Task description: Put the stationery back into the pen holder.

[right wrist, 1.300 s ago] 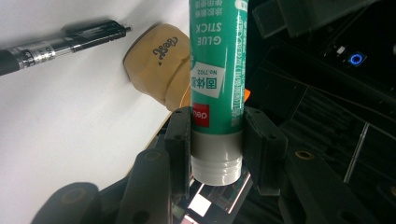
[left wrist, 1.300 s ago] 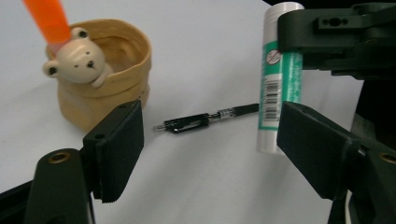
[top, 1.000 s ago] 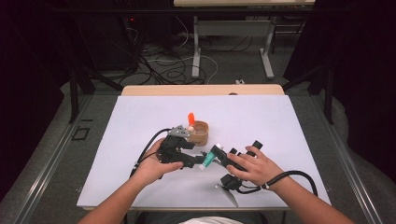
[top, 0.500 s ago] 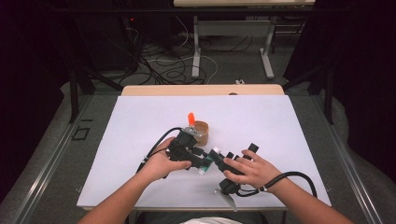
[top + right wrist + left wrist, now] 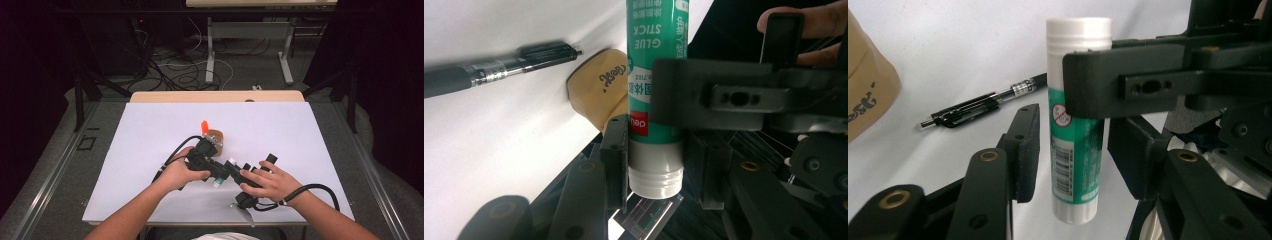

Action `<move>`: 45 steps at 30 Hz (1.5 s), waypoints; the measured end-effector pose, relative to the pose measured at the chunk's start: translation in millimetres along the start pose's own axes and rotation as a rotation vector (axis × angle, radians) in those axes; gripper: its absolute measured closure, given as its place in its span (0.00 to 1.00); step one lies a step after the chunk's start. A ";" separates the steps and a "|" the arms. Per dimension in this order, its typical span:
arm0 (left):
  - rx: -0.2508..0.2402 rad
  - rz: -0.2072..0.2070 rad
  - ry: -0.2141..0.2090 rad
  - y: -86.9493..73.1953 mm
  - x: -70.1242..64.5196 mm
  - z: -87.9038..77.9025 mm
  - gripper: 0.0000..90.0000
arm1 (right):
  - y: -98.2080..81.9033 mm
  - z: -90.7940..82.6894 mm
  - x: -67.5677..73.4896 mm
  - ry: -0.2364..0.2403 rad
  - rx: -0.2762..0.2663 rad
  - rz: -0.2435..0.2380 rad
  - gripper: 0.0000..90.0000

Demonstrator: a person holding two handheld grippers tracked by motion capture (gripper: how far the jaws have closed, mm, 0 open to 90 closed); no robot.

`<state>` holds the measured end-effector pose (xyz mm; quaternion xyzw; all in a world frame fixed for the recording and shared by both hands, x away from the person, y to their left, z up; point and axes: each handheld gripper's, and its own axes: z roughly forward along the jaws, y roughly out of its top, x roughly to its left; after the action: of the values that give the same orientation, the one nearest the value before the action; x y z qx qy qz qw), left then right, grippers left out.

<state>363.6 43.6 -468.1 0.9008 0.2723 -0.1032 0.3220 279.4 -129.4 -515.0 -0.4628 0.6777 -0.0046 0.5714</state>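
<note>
**Glue stick: two-gripper hold, second grip being set**

**Step in hand.** The glue stick (image 5: 1075, 165) was off the table (image 5: 300, 130), carried between the two grippers near the front edge. The cup (image 5: 216, 137) was at 12 o'clock from it.

- The right gripper (image 5: 656, 140) gripped the stick. Its jaws were clamped at the joint of the green body and the ridged white end.
- The left gripper (image 5: 1075, 125) had its jaws on either side of the green body. They had just been closing, with the stick between them.
- In the left gripper view a thin gap showed at the 9 o'clock pad. The left jaws therefore counted as not yet clamped.

This was judged to be the setting of a second grip, either to pull the cap off or to pass the stick across.

**Next move.**

- The left jaws had to seat squarely on the body, clear of the right jaws crossing above them.
- Any pull would then have to run straight along the stick's axis.
- The right grip would have to hold until the left one was firm.

**Count.**

- Glue stick: one.
- Pen (image 5: 983, 102): one, flat on the table at 10 o'clock from the stick in the left gripper view.
- Cup: one, brown.
- Orange-tipped item (image 5: 204, 126): one, standing at the cup.
- Grippers: two.
</note>
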 end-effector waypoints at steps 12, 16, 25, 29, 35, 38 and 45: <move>0.027 -0.048 0.036 2.7 -5.1 4.2 0.72 | 1.2 0.1 -0.6 0.007 0.005 -0.014 0.72; 0.024 -0.054 0.039 2.7 -5.4 4.6 0.72 | 1.1 0.3 -0.6 0.006 0.007 -0.012 0.72; 0.006 -0.057 0.051 2.9 -5.5 7.1 0.72 | -0.1 1.3 -1.4 0.018 0.010 -0.004 0.71; 0.001 -0.072 0.069 1.7 -2.3 7.3 0.72 | -0.9 2.0 -1.9 0.020 0.013 0.021 0.68; -0.016 -0.087 0.094 -2.0 6.1 5.7 0.72 | -2.4 3.1 -1.0 0.019 -0.001 0.067 0.64; -0.028 -0.096 0.111 -3.7 11.7 3.4 0.72 | -3.2 3.2 -1.1 0.037 0.008 0.087 0.62; -0.068 -0.136 0.120 -7.4 19.6 -3.0 0.73 | -7.1 7.4 -2.3 0.088 -0.007 0.141 0.58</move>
<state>375.8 58.6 -476.8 0.8735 0.3549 -0.0613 0.3276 289.5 -128.2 -512.0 -0.4151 0.7331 0.0178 0.5384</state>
